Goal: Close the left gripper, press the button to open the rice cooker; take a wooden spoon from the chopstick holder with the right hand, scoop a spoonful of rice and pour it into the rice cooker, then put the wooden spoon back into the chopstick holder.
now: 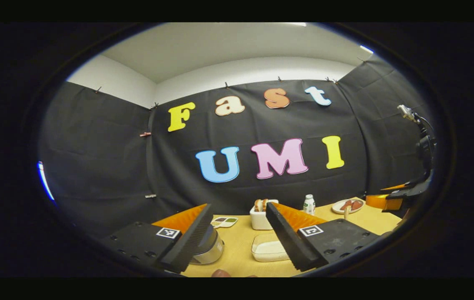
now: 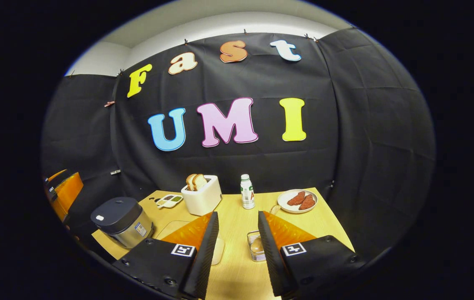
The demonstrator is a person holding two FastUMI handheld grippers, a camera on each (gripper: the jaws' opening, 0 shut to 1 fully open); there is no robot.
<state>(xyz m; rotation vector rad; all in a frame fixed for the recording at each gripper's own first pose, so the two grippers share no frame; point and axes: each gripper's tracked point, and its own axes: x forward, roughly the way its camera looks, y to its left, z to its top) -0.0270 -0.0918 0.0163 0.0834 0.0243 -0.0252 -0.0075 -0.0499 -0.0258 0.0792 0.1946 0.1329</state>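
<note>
Left gripper (image 1: 237,237): jaws spread wide, nothing held or touched between them; it is raised above the light wooden table (image 1: 237,254). The round rice cooker with dark lid and silver body (image 1: 208,248) is seen low in the left gripper view, partly hidden behind the left finger, lid down. A shallow clear plastic container of white rice (image 1: 268,249) lies on the table in the gap, nearer the right finger. Farther back a white toaster with bread slices (image 1: 262,216), a small divided sauce dish (image 1: 223,222), a small white bottle (image 1: 309,204) and a white plate with reddish meat pieces (image 1: 348,205) are noted.

Right gripper (image 2: 237,246): jaws likewise wide apart, empty, no contact made with anything. A clear wire-sided chopstick holder (image 2: 255,246) stands on the table just inside the right finger, with the bowl of a wooden spoon (image 2: 257,246) visible in it; the handle is largely hidden by the finger. In the right gripper view the rice cooker (image 2: 122,221) sits well to the left of the jaws, near the table's left edge, closed
</note>
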